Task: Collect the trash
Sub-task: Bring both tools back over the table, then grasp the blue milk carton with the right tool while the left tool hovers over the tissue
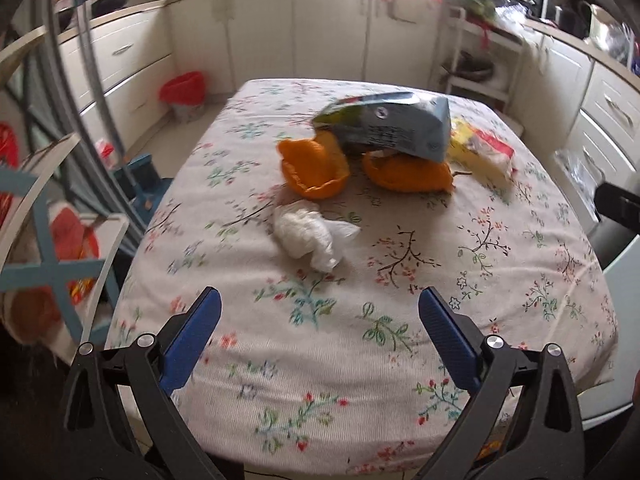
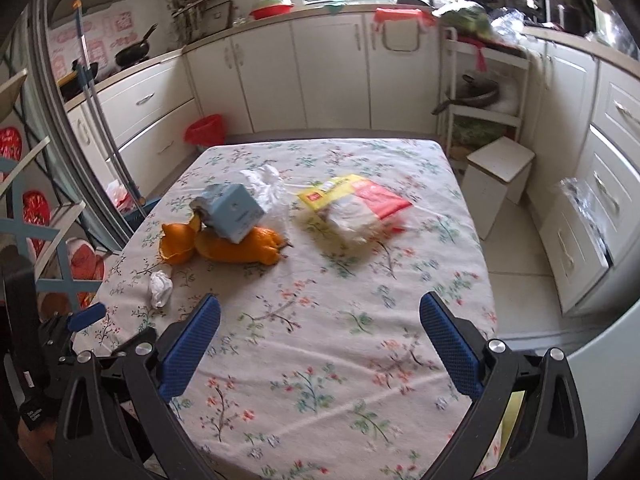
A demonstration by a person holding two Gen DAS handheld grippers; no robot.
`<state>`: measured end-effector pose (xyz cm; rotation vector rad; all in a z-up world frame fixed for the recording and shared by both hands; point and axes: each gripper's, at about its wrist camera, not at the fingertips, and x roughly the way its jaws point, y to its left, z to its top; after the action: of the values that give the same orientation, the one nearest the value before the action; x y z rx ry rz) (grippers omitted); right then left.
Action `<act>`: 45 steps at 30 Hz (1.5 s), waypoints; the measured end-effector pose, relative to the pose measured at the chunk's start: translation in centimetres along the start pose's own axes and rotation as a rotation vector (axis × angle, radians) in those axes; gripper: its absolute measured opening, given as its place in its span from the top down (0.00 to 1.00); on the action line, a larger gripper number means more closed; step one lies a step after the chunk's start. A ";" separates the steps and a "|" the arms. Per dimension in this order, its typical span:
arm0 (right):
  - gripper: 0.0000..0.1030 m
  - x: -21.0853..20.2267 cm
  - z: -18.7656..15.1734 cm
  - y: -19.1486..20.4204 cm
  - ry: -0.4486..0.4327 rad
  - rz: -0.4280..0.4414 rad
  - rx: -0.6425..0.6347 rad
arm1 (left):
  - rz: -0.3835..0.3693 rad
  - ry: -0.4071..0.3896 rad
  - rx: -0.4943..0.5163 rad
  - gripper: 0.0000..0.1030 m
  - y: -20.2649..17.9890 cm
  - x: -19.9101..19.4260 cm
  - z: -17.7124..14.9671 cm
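Left gripper point(image 1: 319, 312) hovered over the near edge of the floral worktop point(image 1: 400, 320), fingers spread apart, holding nothing. Right gripper point(image 2: 320, 318) likewise, fingers apart and empty. Crumpled white tissue point(image 1: 310, 236) lay at 12 o'clock from the left gripper. Beyond it, orange peels point(image 1: 314, 170) touched a blue-grey carton point(image 1: 390, 126) resting on them. Yellow-red wrapper point(image 2: 356, 204) sat at 12 o'clock from the right gripper, well apart.

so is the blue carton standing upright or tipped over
Tipped over: the blue carton lies slanted on the orange peels, not standing on its base.
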<state>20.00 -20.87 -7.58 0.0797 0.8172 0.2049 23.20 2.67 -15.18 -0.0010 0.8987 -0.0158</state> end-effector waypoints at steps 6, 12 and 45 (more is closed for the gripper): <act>0.07 1.8 0.8 1.8 0.008 0.006 -0.052 | -0.033 0.018 -0.030 0.08 0.9 1.8 2.1; 0.07 3.3 1.6 2.3 0.012 0.006 -0.076 | -0.034 0.052 -0.059 0.08 1.7 4.0 4.0; 0.50 7.5 7.1 3.7 -0.020 0.202 -0.120 | -0.192 0.182 -0.105 0.71 3.9 6.3 5.2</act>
<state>29.61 -15.59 -7.49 0.0515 0.7756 0.4421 31.25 6.46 -16.86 -0.1861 1.0776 -0.1502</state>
